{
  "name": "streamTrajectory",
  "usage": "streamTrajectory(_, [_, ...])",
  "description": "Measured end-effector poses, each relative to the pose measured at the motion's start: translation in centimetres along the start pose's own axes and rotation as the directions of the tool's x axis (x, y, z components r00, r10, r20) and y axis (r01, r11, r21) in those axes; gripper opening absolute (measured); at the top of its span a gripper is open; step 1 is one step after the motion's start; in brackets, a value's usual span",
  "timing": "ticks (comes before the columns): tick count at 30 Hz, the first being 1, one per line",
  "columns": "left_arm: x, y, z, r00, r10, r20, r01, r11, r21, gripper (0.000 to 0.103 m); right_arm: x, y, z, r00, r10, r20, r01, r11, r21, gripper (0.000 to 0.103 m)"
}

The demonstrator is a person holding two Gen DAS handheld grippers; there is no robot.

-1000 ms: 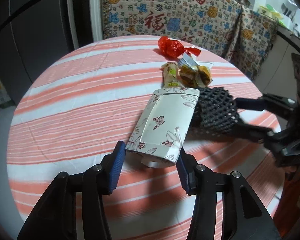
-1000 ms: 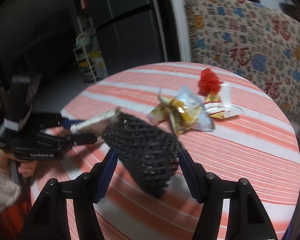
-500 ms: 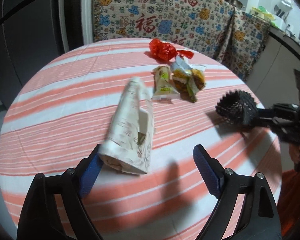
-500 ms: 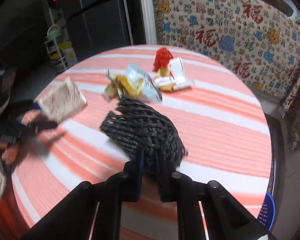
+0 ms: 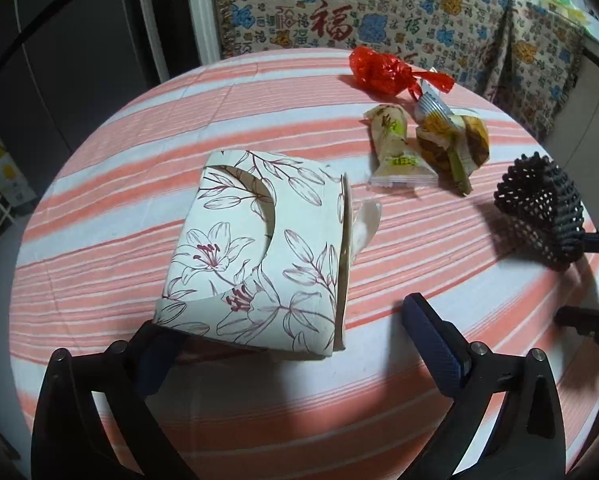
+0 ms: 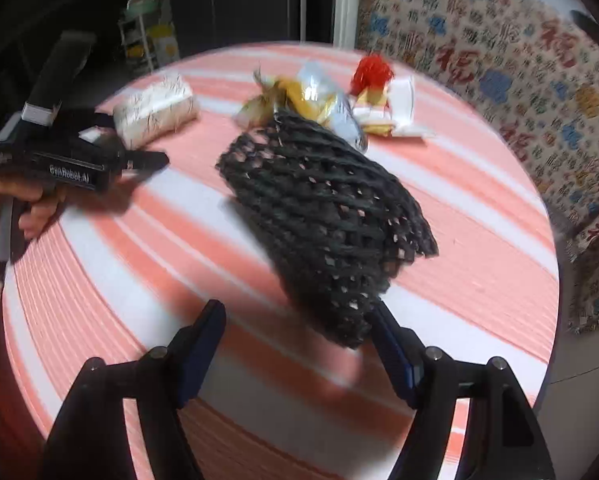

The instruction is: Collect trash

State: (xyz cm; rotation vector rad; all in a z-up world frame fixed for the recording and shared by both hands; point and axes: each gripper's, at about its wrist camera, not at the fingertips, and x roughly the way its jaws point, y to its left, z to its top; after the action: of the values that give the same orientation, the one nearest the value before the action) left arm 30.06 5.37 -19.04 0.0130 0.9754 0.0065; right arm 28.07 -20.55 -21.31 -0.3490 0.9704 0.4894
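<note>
A flattened white box with a flower print (image 5: 259, 252) lies on the round striped table, just ahead of my left gripper (image 5: 295, 344), which is open; its left finger touches the box's near corner. The box also shows in the right wrist view (image 6: 157, 110). A black foam net (image 6: 323, 220) lies in front of my right gripper (image 6: 299, 344), which is open; the net's near end touches the right finger. The net also shows in the left wrist view (image 5: 543, 212). Snack wrappers (image 5: 423, 148) and a red wrapper (image 5: 379, 72) lie at the far side.
The table (image 5: 99, 264) has an orange and white striped cloth. A patterned cloth-covered piece of furniture (image 5: 359, 12) stands behind it. A dark fridge (image 5: 59, 60) and a shelf (image 6: 147, 36) stand to the left. The table edge is close to both grippers.
My left gripper opened and the flower-print box dropped flat onto the table. My right gripper shut on the black net, then opened wide; the net now lies loose ahead of it.
</note>
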Motion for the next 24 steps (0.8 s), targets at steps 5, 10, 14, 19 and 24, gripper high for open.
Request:
streamTrajectory(5, [-1.1, 2.0, -1.1, 0.999, -0.027, -0.018, 0.027, 1.0, -0.01, 0.102, -0.6, -0.5, -0.2, 1.0, -0.001, -0.021, 0.001, 1.0, -0.03, 0.077])
streamTrajectory(10, [-3.3, 3.6, -0.7, 0.993, -0.109, 0.051, 0.112, 0.993, -0.048, 0.102, -3.6, -2.8, -1.0, 0.999, -0.019, 0.032, 0.022, 0.997, -0.077, 0.077])
streamTrajectory(14, [-5.1, 3.8, 0.3, 0.984, -0.103, 0.147, 0.11, 0.993, -0.041, 0.102, -6.1, -4.1, -0.7, 0.989, 0.008, 0.15, 0.0, 0.999, -0.054, 0.077])
streamTrajectory(19, [-4.0, 1.2, 1.3, 0.986, -0.077, 0.145, 0.065, 0.994, 0.088, 0.102, -6.5, -3.7, 1.3, 0.959, 0.073, 0.273, -0.062, 0.997, -0.048, 0.077])
streamTrajectory(24, [-1.6, 0.8, 1.5, 0.996, -0.059, 0.073, 0.053, 0.995, 0.079, 0.082, -3.0, -2.5, 4.5, 0.961, 0.123, 0.249, -0.101, 0.99, -0.099, 0.077])
